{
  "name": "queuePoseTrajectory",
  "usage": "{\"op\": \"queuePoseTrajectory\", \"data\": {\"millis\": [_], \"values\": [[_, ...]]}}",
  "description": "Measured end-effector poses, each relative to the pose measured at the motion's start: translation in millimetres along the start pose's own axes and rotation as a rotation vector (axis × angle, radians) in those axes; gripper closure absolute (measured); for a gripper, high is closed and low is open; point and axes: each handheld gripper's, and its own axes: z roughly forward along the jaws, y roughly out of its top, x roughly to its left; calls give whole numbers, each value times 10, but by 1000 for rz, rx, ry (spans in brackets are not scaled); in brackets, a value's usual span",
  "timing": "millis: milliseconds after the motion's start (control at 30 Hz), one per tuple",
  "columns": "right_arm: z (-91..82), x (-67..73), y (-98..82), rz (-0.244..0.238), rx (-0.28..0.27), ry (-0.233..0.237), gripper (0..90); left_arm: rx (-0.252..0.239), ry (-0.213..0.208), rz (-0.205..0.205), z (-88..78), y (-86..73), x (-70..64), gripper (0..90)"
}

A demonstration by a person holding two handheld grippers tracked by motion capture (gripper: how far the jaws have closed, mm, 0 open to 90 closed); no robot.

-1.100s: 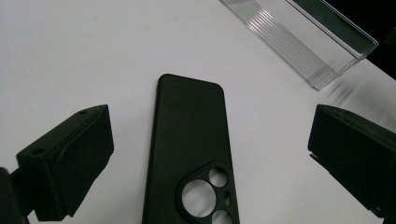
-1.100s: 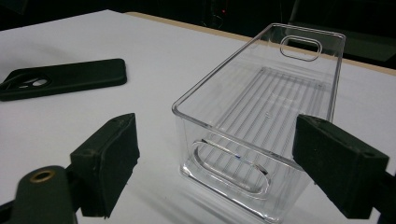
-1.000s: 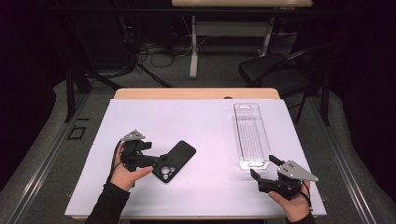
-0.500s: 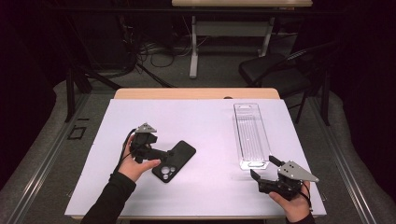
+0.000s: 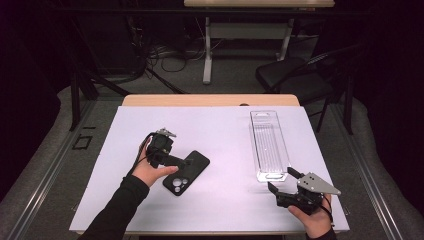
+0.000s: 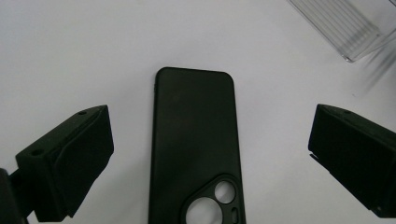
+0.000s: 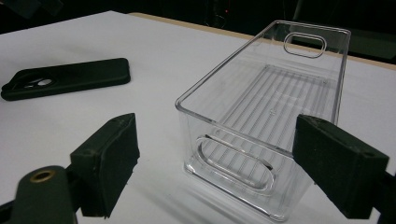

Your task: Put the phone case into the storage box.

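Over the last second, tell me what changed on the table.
The left gripper moved right and forward, over the black phone case, fingers open on either side, not gripping. The right gripper, the case and the clear plastic bin stayed put.

chair [image 5: 295, 75]: behind table | cables [image 5: 160, 55]: on floor | second table's legs [image 5: 207, 50]: far back

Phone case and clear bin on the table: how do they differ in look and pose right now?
The phone case is opaque black and flat, lying camera cutout up and at a slant; the clear bin is transparent, ribbed, tall-walled and runs straight away from the person. The case lies between the open jaws of the left gripper; the bin sits just ahead of the open right gripper. Both rest on the white table, untouched.
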Motion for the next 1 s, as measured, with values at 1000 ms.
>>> {"op": "queuePoseTrajectory", "data": {"millis": [1000], "values": [[12, 2, -18, 7, 9, 10, 140, 204, 28, 2, 279, 141, 64, 6]]}}
